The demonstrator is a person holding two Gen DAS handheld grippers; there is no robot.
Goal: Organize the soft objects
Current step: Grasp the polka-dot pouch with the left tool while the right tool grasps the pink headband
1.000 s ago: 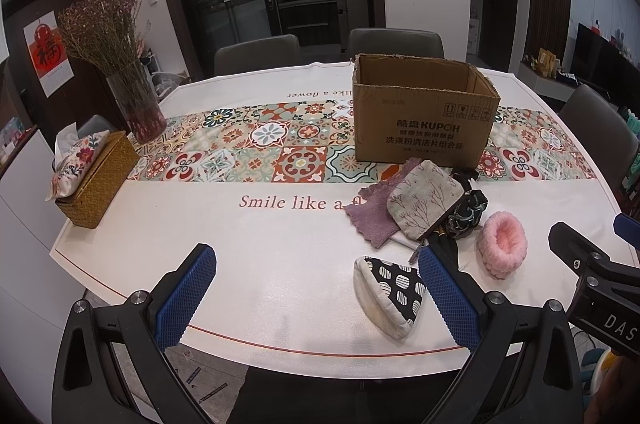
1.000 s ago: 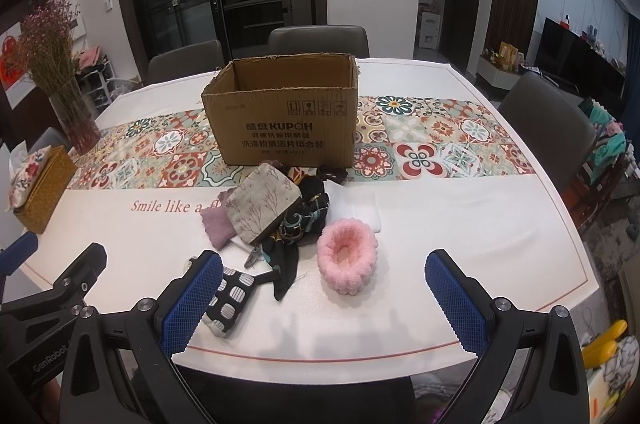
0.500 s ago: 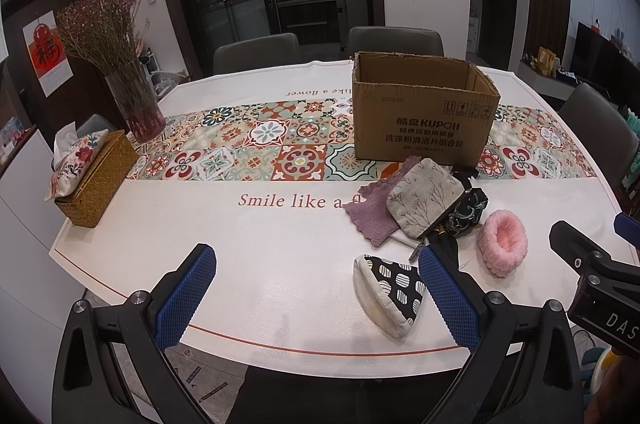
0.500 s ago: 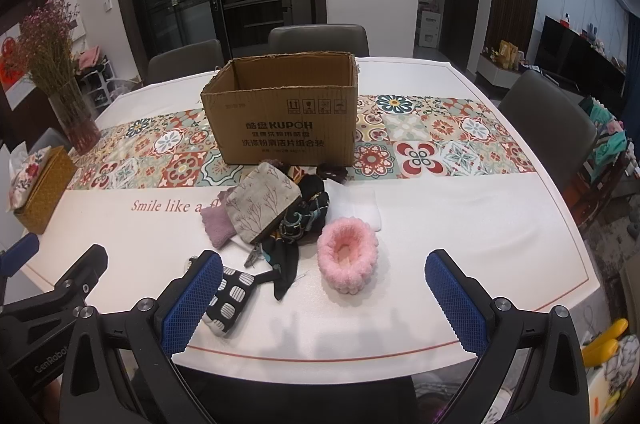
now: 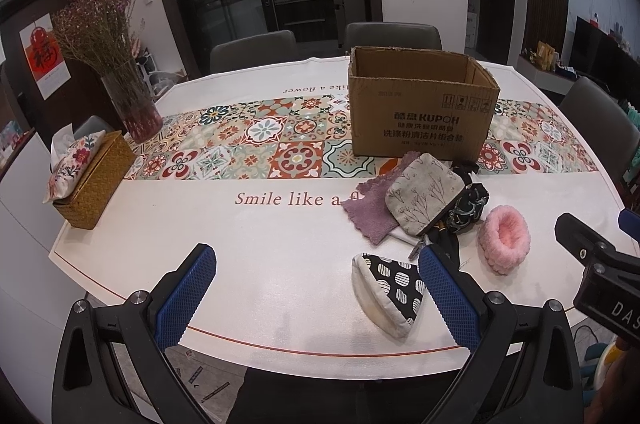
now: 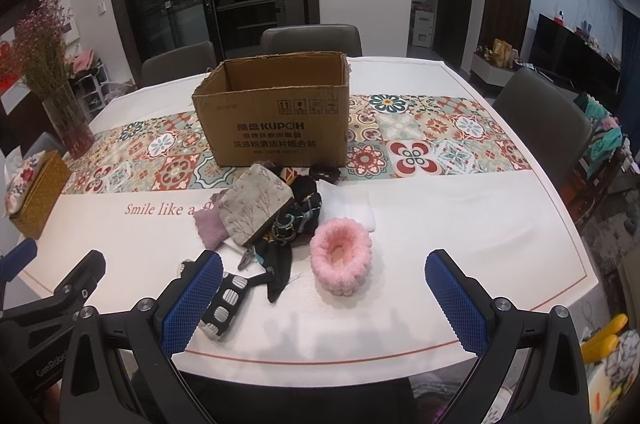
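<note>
Hovering at the near edge of the table [image 6: 460,224], both tools are spread wide and hold nothing. The right gripper [image 6: 324,300] looks straight at the pink fluffy ring [image 6: 341,254], which lies just ahead between its finger lines, its long axis running roughly away from the camera toward the cardboard box [image 6: 276,112]. The left gripper [image 5: 316,296] sits further left; its nearest item is the black-and-white spotted pouch [image 5: 390,288], just inside its right finger. The grey floral pouch [image 5: 424,198], purple cloth [image 5: 370,214] and dark scarf [image 6: 298,220] are heaped before the box. Judging by this, the right side is better placed for the ring.
</note>
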